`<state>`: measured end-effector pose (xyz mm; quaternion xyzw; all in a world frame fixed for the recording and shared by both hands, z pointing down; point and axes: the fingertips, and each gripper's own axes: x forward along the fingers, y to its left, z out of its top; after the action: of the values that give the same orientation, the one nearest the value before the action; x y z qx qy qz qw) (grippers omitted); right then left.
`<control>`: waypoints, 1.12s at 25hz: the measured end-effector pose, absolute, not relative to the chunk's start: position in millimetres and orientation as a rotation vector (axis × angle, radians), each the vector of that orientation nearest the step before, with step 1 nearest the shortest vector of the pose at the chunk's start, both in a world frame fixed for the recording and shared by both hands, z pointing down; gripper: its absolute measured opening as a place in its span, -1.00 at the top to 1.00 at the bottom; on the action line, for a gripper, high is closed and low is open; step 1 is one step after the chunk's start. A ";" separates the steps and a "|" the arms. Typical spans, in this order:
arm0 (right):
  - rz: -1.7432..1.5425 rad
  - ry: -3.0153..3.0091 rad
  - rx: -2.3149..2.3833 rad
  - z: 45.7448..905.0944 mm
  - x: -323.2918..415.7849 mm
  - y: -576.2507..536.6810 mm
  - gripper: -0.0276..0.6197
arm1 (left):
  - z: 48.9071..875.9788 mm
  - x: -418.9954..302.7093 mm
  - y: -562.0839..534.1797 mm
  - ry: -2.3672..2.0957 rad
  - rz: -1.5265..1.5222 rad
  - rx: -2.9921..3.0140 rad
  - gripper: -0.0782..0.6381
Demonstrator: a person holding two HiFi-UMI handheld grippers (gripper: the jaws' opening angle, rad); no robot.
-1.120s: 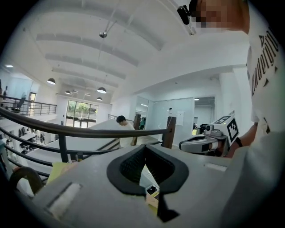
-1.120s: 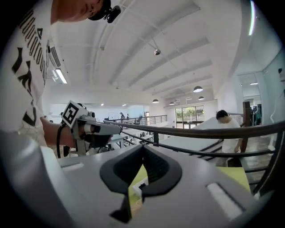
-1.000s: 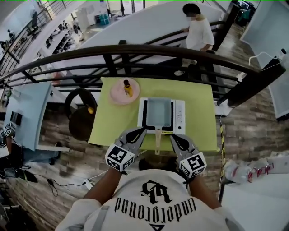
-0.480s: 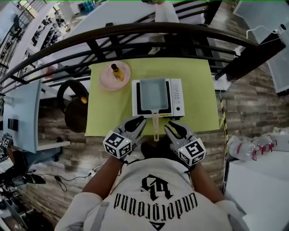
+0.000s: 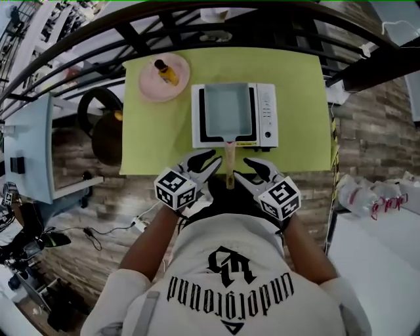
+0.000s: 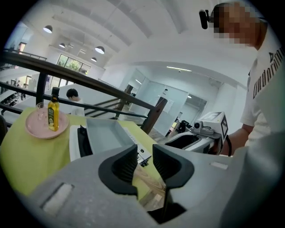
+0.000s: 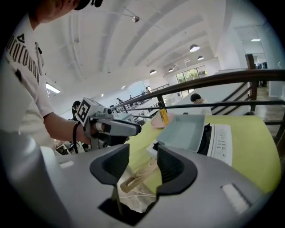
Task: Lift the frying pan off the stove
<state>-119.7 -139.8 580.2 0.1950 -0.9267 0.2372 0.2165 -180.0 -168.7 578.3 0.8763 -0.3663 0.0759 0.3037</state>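
Left gripper: the left gripper [image 5: 209, 164] was low at the near table edge, just left of the handle's end. Its jaws had just been opening and stood a narrow gap apart, with nothing gripped; its own view showed only the handle past the gap.
Right gripper: the right gripper [image 5: 249, 168] mirrored it just right of the handle. Its jaws had also just been opening, stood wider than the left pair, and were empty.
Wooden handle: the wooden handle [image 5: 230, 163] jutted off the stove toward the person. Its free end lay between the two grippers and neither seemed to touch it.
Frying pan: the frying pan [image 5: 228, 110], rectangular and grey-blue, sat flat on the stove and looked empty.
Stove: the stove [image 5: 266, 118], a white countertop unit with its button panel to the right, stood mid-table on the green table [image 5: 295, 85].
Pink plate: the pink plate [image 5: 152, 88] lay at the far left corner with an oil bottle [image 5: 164, 71] on it, well apart from the pan.
Railing: a dark railing [image 5: 164, 20] ran behind the table.
Step in hand: approach and pre-grasp, by my reading; the pan was not yet lifted.
Next move: one gripper probably needed to slide its open jaws around the handle and close firmly. The lift should then go straight up and level, since a long handle lets the pan tip.
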 end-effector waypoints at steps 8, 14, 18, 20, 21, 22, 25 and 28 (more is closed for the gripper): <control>0.902 -2.407 0.300 645.4 -134.0 -119.8 0.03 | 628.8 -161.3 -170.0 -0.857 0.251 2.241 0.18; 1.094 -2.365 0.177 664.8 -140.4 -104.7 -0.03 | 658.8 -144.2 -164.2 -0.719 0.240 2.129 -0.06; 1.186 -2.348 0.118 675.2 -146.2 -95.2 -0.04 | 674.1 -136.8 -165.7 -0.665 0.198 2.030 -0.11; 1.235 -2.344 0.095 678.5 -150.2 -92.5 -0.04 | 680.7 -133.3 -167.7 -0.637 0.198 2.002 -0.13; 1.262 -2.343 0.087 679.5 -152.3 -91.9 -0.04 | 684.2 -131.6 -167.8 -0.622 0.201 1.989 -0.14; 1.286 -2.342 0.079 680.4 -154.2 -91.7 -0.03 | 687.1 -129.8 -167.5 -0.605 0.201 1.975 -0.14; 1.325 -2.337 0.044 683.8 -158.1 -89.3 -0.01 | 690.3 -122.6 -165.4 -0.544 0.168 1.948 -0.14; 1.367 -2.337 0.006 684.2 -161.0 -88.7 0.03 | 688.5 -114.7 -163.8 -0.466 0.096 1.926 -0.14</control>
<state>-161.0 -88.7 684.2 0.0023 -0.8428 0.4932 0.2154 -114.7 -163.8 688.5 0.8127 -0.1965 0.0404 0.5470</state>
